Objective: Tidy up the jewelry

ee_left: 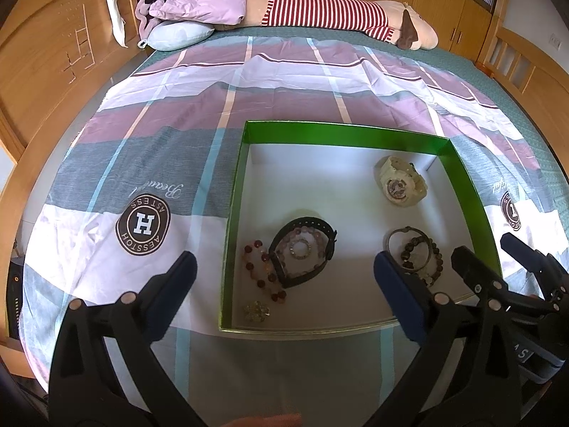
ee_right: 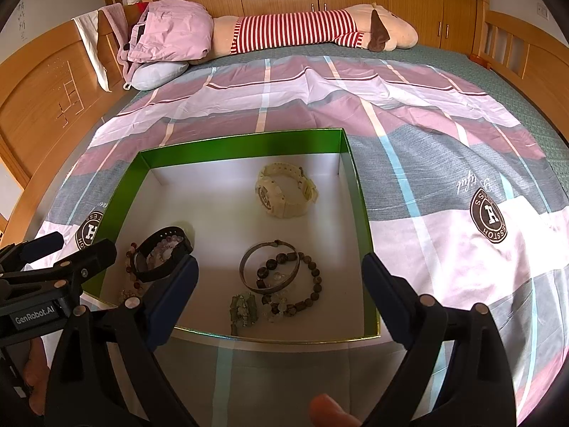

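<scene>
Left wrist view: your left gripper hangs over the near-left edge of the green box, fingers spread wide and holding nothing. One finger sits outside the box's left wall, the other over its floor.

Right wrist view: your right gripper is low over the box's near side, fingers just as far apart and empty. The left gripper's black frame pokes in from the left.

Box: green walls, white floor, open top, sitting on the plaid bedspread near the bed's front edge.

White watch: chunky cream one, toward the box's far-right corner, well apart from everything else in there.

Black band: looped black strap on the box's left side, with a pale beaded bracelet and a small sparkly ring lying inside its loop.

Red beads: reddish bead bracelet just left of the black band, touching it, close to the box's left wall.

Clear trinket: small glassy piece near the box's front-left corner.

Metal bangle: dull grey bangle in the box's near-right part, overlapping a brown bead bracelet.

Green piece: small greenish beaded item near the box's front wall, just left of the brown beads.

Behind the box: a striped plush toy and a pink jacket at the far side of the bed.

Your hand: a fingertip shows at the bottom edge of the right wrist view.
</scene>
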The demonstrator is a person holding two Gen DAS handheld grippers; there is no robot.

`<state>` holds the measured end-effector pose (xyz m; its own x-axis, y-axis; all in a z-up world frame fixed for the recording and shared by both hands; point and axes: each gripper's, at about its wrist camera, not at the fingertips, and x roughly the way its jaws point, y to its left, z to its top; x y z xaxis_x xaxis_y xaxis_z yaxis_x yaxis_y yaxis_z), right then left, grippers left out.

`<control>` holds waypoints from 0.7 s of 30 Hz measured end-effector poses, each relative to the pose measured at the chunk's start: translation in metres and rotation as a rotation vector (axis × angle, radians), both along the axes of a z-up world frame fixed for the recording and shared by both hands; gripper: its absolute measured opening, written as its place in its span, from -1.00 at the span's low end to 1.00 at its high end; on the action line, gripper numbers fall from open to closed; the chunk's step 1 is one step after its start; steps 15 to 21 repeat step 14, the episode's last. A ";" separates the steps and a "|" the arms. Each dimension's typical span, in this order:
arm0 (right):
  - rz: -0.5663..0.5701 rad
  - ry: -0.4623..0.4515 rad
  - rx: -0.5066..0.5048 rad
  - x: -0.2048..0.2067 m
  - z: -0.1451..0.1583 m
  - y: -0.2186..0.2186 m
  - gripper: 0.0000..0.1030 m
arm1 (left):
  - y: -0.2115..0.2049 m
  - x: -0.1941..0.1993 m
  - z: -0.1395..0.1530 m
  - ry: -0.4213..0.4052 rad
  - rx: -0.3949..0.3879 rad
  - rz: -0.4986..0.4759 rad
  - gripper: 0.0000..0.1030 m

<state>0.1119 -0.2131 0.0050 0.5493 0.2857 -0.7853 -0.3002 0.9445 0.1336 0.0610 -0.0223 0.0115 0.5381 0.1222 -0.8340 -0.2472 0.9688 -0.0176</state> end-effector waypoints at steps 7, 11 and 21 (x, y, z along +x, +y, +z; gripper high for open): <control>-0.003 0.000 0.001 0.000 0.000 -0.001 0.81 | -0.001 -0.001 0.002 -0.006 0.027 0.005 0.96; -0.018 -0.019 0.000 -0.002 0.002 -0.004 0.81 | 0.001 -0.001 0.003 -0.001 0.007 0.007 0.96; -0.068 -0.094 -0.018 0.001 0.015 -0.020 0.81 | 0.006 -0.005 0.007 -0.013 0.012 0.032 0.96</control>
